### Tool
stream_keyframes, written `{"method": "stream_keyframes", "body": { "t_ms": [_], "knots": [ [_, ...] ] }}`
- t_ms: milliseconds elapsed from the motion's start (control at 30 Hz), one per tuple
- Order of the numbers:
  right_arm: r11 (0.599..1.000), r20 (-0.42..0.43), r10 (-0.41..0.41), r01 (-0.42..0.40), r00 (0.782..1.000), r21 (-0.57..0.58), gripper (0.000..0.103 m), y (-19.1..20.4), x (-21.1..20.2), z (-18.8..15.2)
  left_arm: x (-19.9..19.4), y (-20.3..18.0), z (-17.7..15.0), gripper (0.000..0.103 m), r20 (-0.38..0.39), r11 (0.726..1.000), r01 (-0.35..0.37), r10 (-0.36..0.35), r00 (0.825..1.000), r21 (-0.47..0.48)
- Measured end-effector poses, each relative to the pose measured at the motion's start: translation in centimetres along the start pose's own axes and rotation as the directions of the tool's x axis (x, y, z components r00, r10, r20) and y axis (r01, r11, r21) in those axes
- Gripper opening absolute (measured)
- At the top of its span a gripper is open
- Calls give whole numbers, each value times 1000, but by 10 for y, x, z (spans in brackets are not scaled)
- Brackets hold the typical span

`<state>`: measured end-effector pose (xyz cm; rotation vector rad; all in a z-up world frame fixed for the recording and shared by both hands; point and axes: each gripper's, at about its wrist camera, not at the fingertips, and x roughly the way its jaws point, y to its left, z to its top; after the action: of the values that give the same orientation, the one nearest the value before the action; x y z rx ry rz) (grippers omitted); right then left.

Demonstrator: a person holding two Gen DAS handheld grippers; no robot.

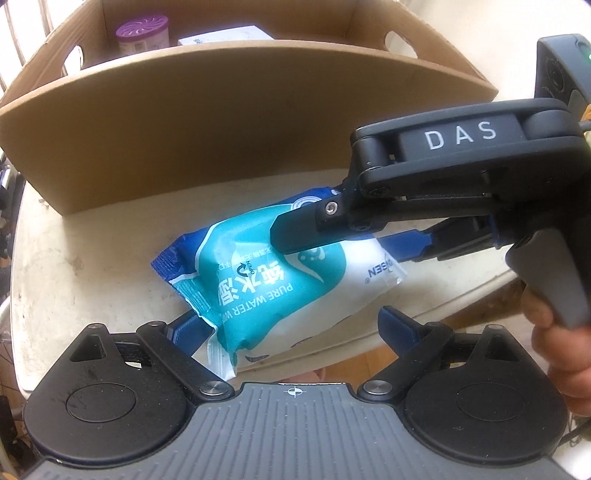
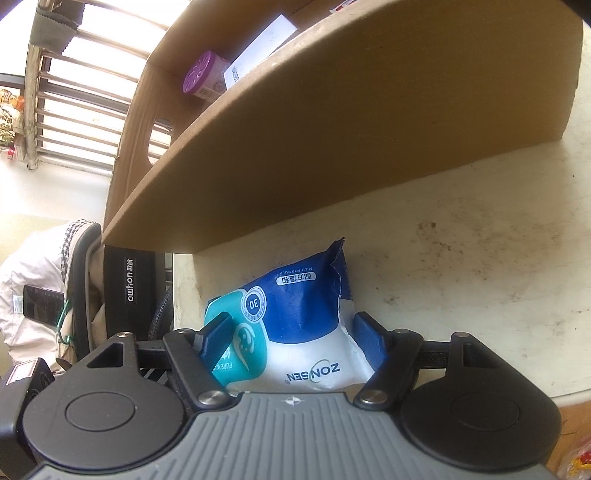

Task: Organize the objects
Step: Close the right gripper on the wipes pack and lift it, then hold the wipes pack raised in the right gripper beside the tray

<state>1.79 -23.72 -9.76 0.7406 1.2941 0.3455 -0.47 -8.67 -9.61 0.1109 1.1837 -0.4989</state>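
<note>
A teal, blue and white wet wipes pack (image 1: 266, 288) lies on the pale table (image 1: 92, 240) in front of a cardboard box (image 1: 221, 129). My right gripper (image 1: 328, 240) comes in from the right and is shut on the pack, one black finger on its top and a blue pad at its side. In the right wrist view the pack (image 2: 303, 295) fills the gap of the right gripper (image 2: 291, 321). My left gripper (image 1: 284, 321) stands open, its blue fingers straddling the pack's near end.
The cardboard box (image 2: 369, 129) holds a purple-lidded jar (image 1: 142, 35) and a white carton (image 1: 225, 37). A hand (image 1: 561, 350) grips the right tool's handle. The table edge runs close by the pack. A chair (image 2: 85, 277) and window bars (image 2: 74, 92) lie beyond the table.
</note>
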Motion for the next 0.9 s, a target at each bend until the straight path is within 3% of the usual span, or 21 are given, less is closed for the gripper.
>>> {"method": "stream_keyframes", "body": {
  "t_ms": [900],
  "knots": [
    [999, 9, 4, -4, 1000, -45, 82, 3, 6, -2, 22, -12, 13, 98, -3, 996, -64, 64, 998, 68]
  ]
}}
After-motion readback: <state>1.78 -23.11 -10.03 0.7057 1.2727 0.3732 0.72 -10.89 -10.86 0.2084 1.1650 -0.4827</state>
